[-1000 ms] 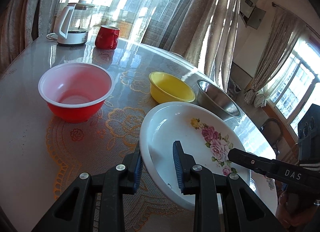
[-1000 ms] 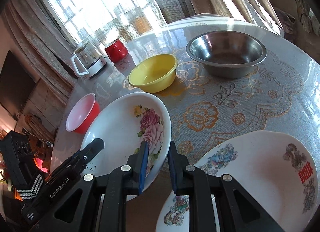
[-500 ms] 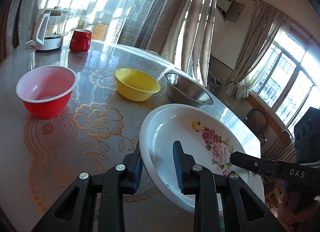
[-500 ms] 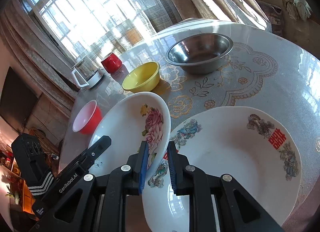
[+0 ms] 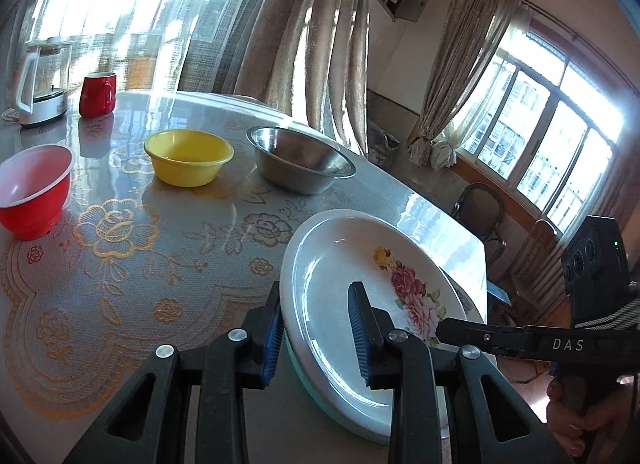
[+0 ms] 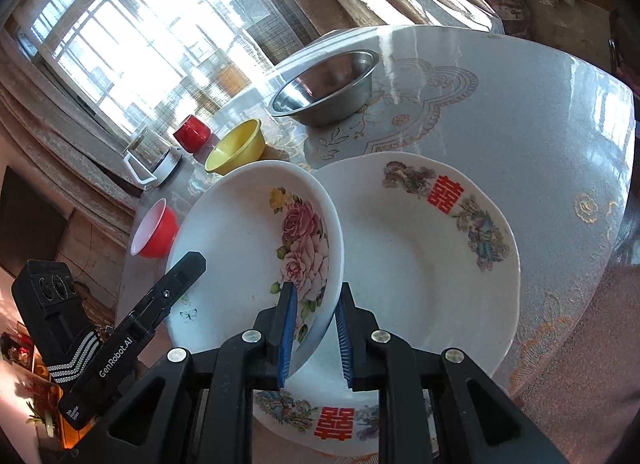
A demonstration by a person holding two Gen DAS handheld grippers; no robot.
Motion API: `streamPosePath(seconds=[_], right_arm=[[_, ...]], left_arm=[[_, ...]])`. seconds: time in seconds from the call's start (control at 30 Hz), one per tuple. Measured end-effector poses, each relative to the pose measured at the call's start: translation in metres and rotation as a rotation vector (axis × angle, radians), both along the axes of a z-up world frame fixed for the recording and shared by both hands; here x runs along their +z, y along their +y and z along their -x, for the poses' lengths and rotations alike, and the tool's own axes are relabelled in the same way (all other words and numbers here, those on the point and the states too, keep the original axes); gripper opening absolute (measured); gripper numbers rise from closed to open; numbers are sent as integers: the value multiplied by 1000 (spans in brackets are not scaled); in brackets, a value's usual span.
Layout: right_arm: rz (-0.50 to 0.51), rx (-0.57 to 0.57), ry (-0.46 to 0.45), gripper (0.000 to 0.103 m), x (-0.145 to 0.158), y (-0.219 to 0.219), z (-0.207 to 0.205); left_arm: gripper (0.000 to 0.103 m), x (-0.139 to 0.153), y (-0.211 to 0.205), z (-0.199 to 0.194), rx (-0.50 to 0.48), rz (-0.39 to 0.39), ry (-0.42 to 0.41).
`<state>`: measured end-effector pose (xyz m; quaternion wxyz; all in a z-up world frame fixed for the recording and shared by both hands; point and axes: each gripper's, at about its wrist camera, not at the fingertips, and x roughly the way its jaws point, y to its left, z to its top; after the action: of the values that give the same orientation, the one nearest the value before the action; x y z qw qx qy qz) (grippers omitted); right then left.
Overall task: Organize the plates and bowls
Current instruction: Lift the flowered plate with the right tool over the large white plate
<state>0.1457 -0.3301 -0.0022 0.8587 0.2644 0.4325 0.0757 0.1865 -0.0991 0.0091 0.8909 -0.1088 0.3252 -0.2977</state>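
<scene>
Both grippers hold one white rose-patterned plate (image 5: 360, 284). My left gripper (image 5: 316, 334) is shut on its near rim. My right gripper (image 6: 314, 338) is shut on the opposite rim of the same plate (image 6: 248, 248). The plate is tilted and hangs over the left part of a larger white plate (image 6: 420, 260) with red characters, which lies on the table. In the left wrist view only a thin edge of this larger plate shows under the rose plate. The right gripper also shows in the left wrist view (image 5: 444, 332).
A steel bowl (image 5: 300, 161), a yellow bowl (image 5: 188, 155) and a red bowl (image 5: 32, 191) stand in a row farther back on the round table (image 5: 120, 264). A red mug (image 5: 97, 95) and a kettle (image 5: 40, 83) stand at the far left. The table edge is close on the right.
Both grippers carried the rose plate to the right, away from the red bowl, and now it hangs over the large plate.
</scene>
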Motion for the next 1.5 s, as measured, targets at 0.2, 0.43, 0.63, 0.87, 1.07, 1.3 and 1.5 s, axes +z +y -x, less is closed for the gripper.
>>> streamPosePath(seconds=[0.2, 0.43, 0.63, 0.87, 1.07, 1.3, 1.5], right_arm=[[0, -45, 20, 21, -6, -18, 19], [10, -81, 36, 21, -6, -34, 28], [32, -98, 57, 21, -2, -35, 26], [7, -98, 91, 21, -8, -33, 15], [62, -106, 98, 16, -8, -34, 7], [87, -99, 98, 9, -9, -35, 5], [123, -91, 89, 8, -8, -32, 5]], left_arm=[[30, -2, -22, 10, -69, -40, -13], [33, -5, -39, 14, -114, -54, 7], [55, -8, -45, 16, -155, -64, 28], [73, -5, -39, 20, -173, -30, 13], [78, -3, -41, 22, -197, -42, 3], [80, 2, -30, 21, -240, -12, 34], [92, 7, -25, 25, -268, -14, 33]])
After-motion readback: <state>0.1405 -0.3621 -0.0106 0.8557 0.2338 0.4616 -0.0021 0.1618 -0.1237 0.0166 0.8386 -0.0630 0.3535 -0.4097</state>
